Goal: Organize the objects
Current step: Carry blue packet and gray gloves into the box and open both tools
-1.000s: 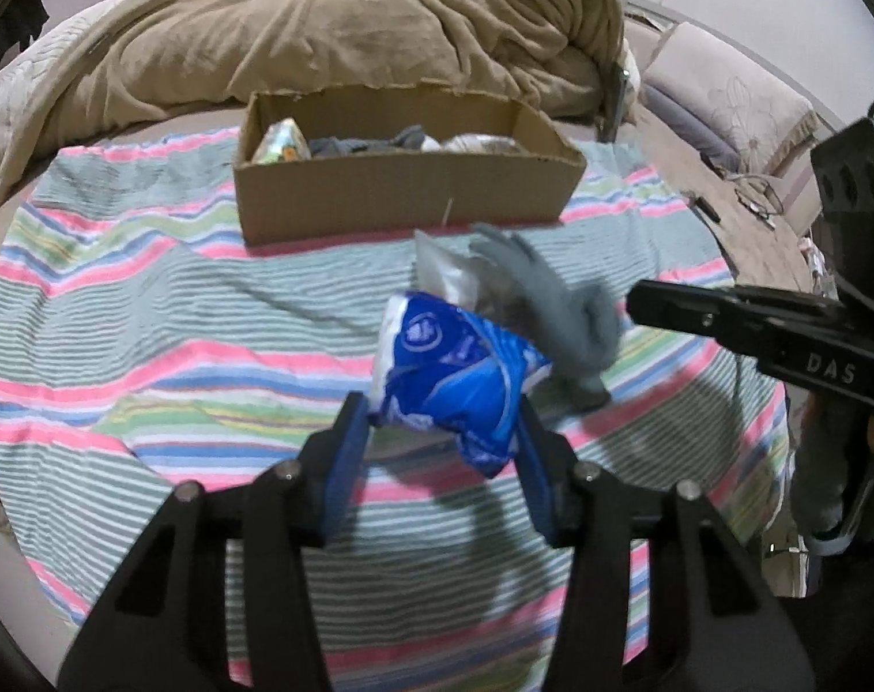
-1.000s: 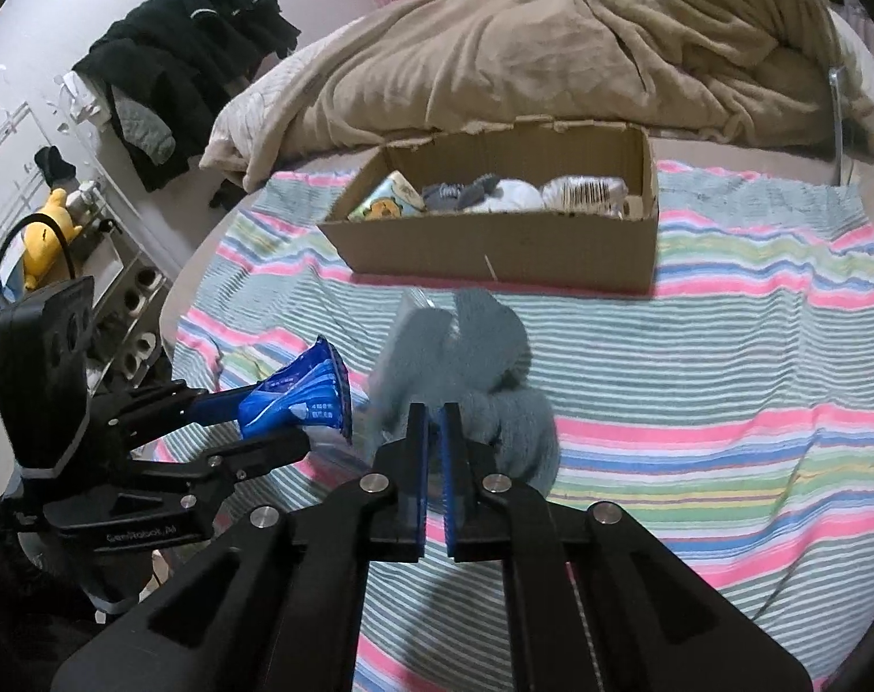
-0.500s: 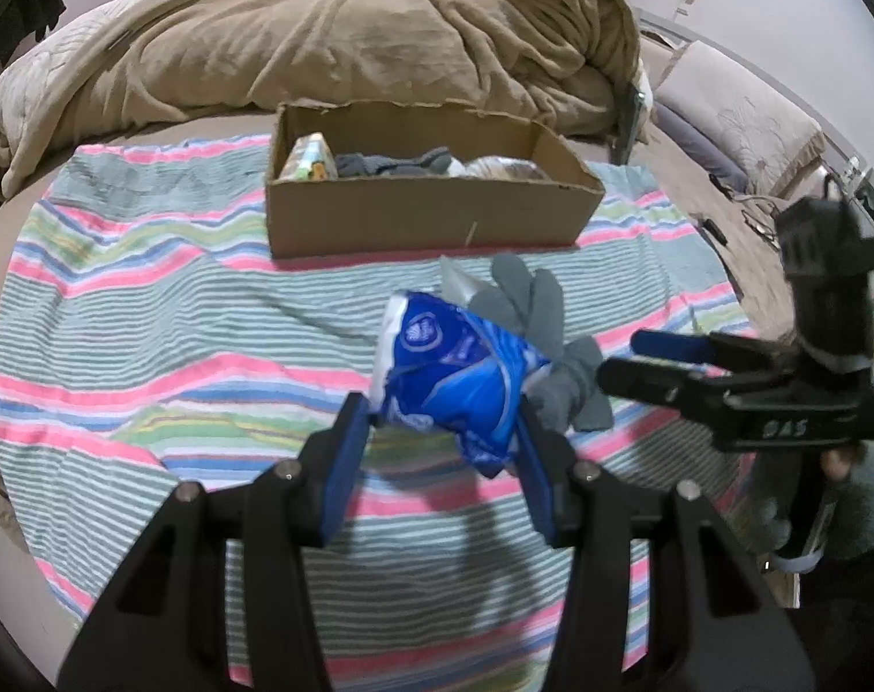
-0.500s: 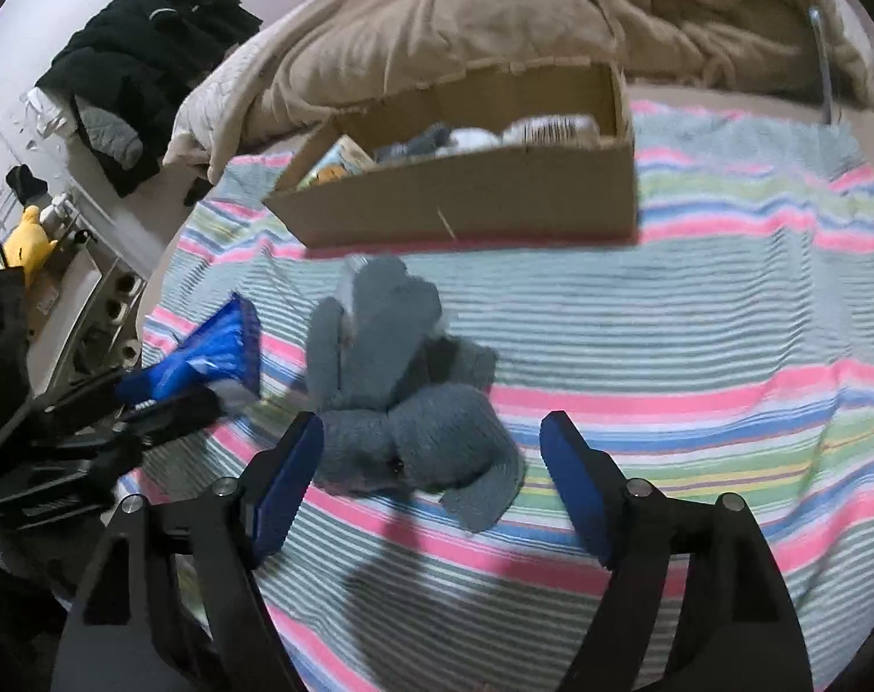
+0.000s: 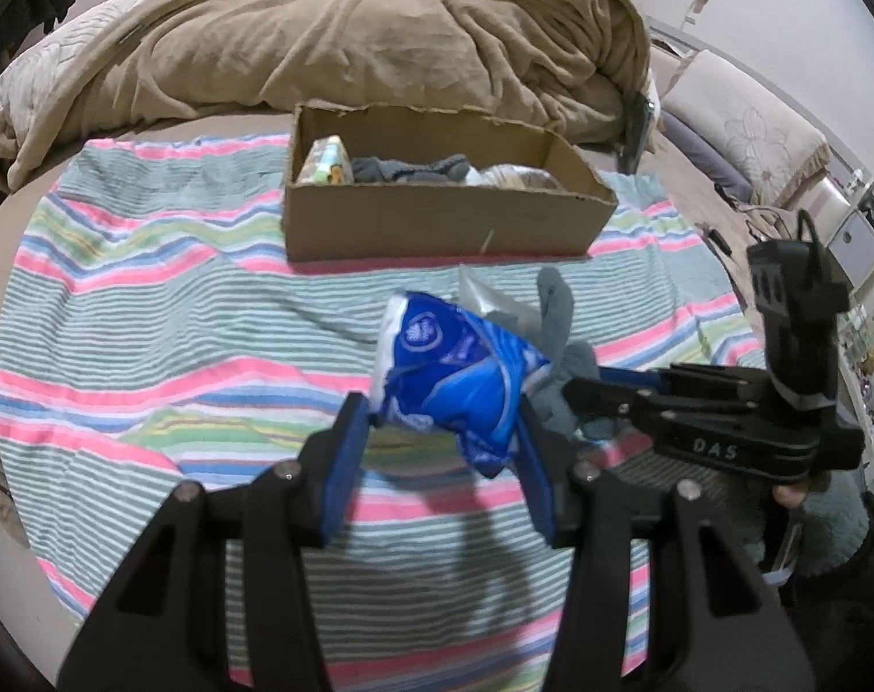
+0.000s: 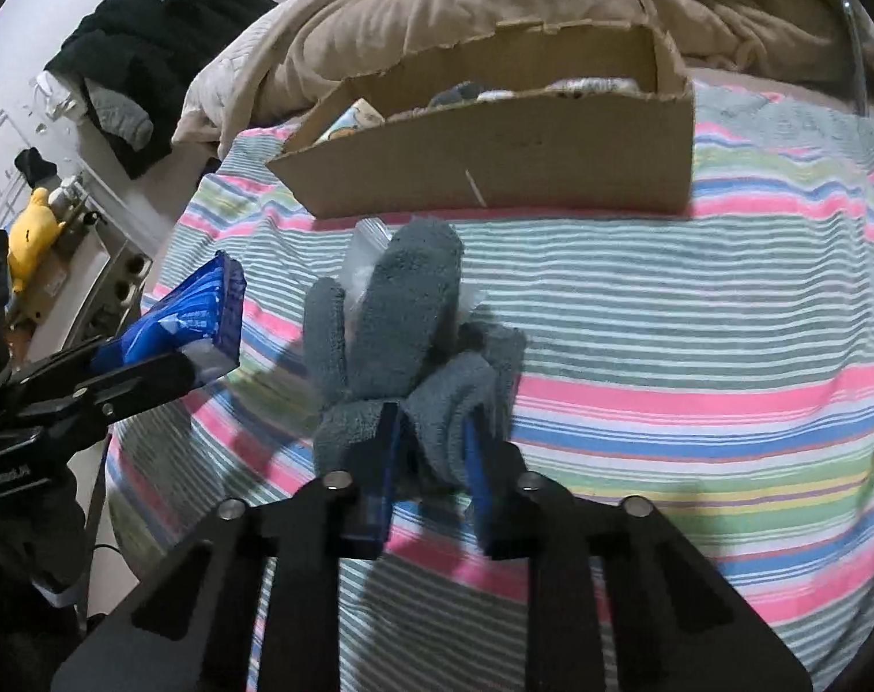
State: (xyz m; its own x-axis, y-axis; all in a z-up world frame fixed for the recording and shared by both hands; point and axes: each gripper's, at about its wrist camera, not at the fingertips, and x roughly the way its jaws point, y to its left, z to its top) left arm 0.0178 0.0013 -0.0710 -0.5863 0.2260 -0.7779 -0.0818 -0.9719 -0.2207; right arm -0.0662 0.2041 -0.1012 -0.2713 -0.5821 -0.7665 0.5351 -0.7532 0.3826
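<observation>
Left wrist view: left claw is clamping a blue plastic packet, holding it lifted above the striped blanket on the bed. Right claw is reaching in low from the right side, fingers closing around the cuff of a grey glove that is lying on the blanket, with a clear plastic bag under it. Cardboard box is sitting on the blanket just beyond the glove, holding a small colourful carton at its left end, grey fabric in the middle and a pale bundle at right. Brown duvet is heaped behind the box.
</observation>
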